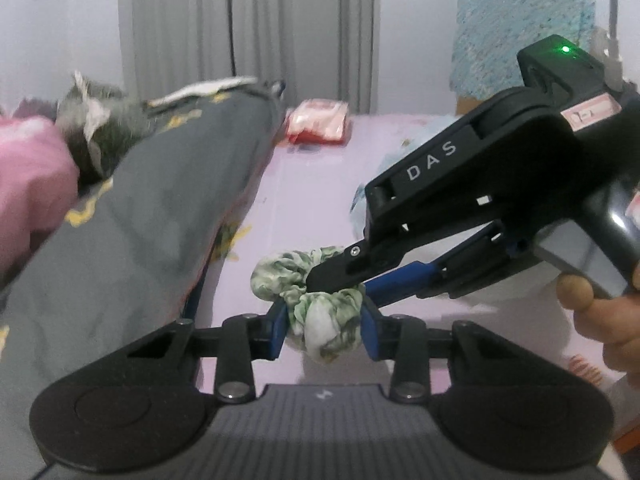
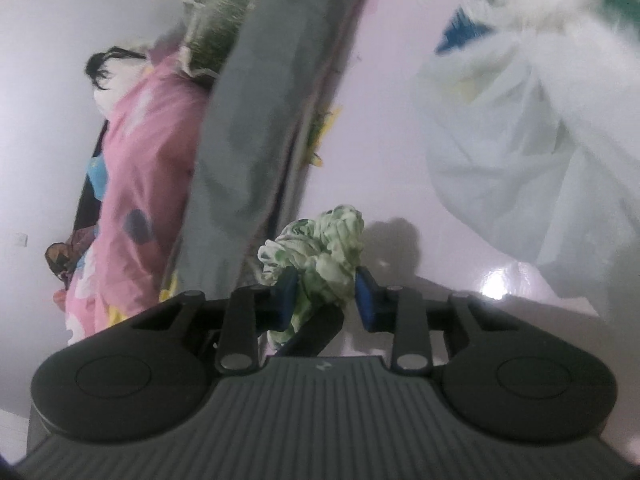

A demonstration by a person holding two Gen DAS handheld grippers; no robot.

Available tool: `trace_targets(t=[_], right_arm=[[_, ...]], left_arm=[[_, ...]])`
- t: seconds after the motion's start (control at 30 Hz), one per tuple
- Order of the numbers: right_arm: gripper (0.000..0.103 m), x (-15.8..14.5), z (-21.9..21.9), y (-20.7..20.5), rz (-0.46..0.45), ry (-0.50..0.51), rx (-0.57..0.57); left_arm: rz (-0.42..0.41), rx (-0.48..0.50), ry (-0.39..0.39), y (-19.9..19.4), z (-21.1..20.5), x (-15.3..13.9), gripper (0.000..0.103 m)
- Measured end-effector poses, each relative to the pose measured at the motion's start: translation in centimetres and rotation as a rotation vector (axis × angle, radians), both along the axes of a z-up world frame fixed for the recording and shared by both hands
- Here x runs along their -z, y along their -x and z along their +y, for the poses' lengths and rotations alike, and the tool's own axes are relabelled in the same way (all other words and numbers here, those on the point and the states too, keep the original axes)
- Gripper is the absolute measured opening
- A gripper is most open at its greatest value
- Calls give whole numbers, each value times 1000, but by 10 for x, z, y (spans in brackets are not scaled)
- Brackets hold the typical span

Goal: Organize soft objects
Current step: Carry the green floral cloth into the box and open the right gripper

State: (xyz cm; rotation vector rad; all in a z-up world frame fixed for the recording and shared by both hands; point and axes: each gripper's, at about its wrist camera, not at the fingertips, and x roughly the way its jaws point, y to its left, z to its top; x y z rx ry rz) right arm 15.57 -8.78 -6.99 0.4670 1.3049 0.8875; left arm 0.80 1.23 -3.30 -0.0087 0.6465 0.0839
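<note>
At lower centre of both views, a green-and-white scrunchie (image 1: 320,304) sits clamped between two tools. The left hand-held gripper (image 1: 325,330) pinches its lower loop; the right hand-held gripper (image 2: 326,294) grips its other side.

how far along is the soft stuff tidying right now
Nothing looks sorted yet. In hand: both the left gripper and right gripper are shut on the green-and-white scrunchie, above the pink sheet. Left: placing it, plus the grey cloth, pink cloth and white bag lying loose.

Scrunchie (image 1: 320,304) on the bed sheet (image 1: 312,184), folded blanket (image 1: 132,216) to its left
</note>
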Motion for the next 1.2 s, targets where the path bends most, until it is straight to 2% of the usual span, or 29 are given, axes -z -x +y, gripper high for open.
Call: trace_targets(t=[0.17,0.33,0.47,0.53,0.63,0.77,0.87,1.03,1.2], right_arm=[[27,-34,-32,4,-70,-58,44],[26,-69,-97,5,-149,-104,140],[25,-98,-170,8,-221,-107,261],[25,-111,-215,11,-257,-101,341],[24,-127,-284,18,-305,-75,465],[24,-134,-362,29,-342,-13,611],[24,-130,-408,29,-337,27,688],[24,-114,-436,18,-343,145,728],[24,-96,-432,-5,-312,164,711]], left_arm=[[-68,77,-32,-2,-29,-32,39],[-127,208,-47,-19,-82,-59,41],[-168,353,-18,-36,-141,-78,49],[-167,429,12,-46,-171,-83,61],[-137,495,36,-54,-203,-78,62],[-78,494,60,-58,-213,-63,63],[-49,459,87,-62,-200,-57,63],[-52,372,100,-65,-164,-59,67],[-42,276,120,-51,-127,-60,70]])
